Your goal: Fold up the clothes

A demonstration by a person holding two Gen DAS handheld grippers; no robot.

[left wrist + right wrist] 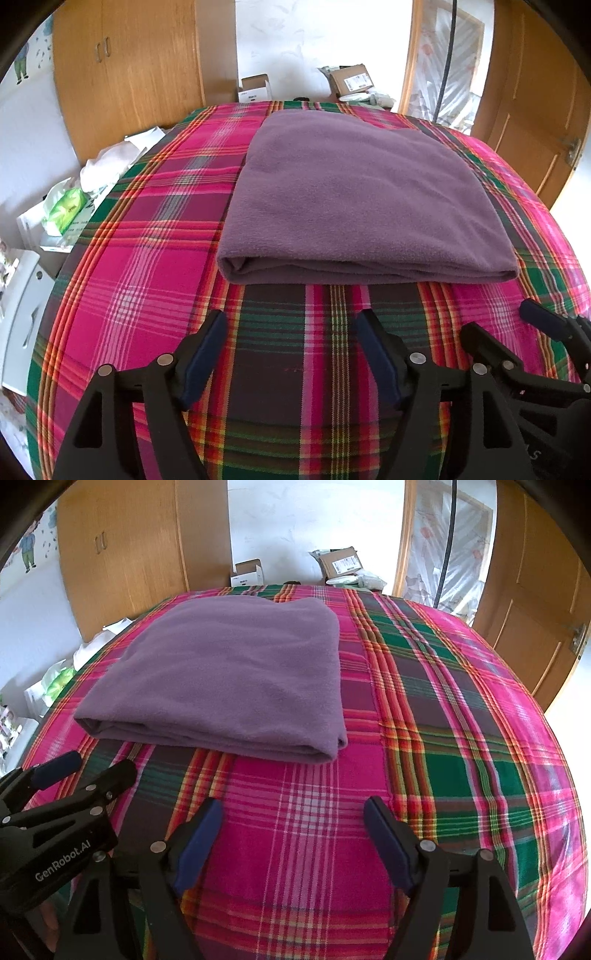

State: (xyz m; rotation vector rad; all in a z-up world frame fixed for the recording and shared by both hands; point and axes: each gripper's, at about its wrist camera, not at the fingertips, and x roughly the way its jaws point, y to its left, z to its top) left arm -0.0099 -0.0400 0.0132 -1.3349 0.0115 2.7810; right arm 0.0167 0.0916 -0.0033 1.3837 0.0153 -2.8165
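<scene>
Left wrist view: left gripper point(290, 332) spread wide, both fingers point(205, 354) released, nothing between them, just plaid bedspread point(147, 258) underneath. Purple fleece garment point(354, 206) already folded into a neat rectangle, lying flat on the bed straight ahead of the fingertips, a bit apart from them, not touching. Folded edge facing the fingers, layers visible at the near left corner. Right gripper point(517, 321) poking in just to the right of the fingers, also spread apart and holding nothing. Past the far end of the bed, cardboard boxes point(351, 79) against the white wall, wooden wardrobe point(125, 74) off to the left, green tissue pack point(66, 210) well out to the left beside the bed.

Right wrist view: right gripper point(293, 812) gaping too, fingers point(388, 838) released, only bedspread point(443, 720) in the gap. Purple fleece garment point(229, 672) ahead and to the left of the fingers, clear of both tips, its near right corner roughly in line with the gap. Left gripper point(96, 764) showing at the lower left, just beside the left finger, spread apart with nothing in it, near the garment's front left corner but not touching. Wooden door point(535, 602) far off to the right.
</scene>
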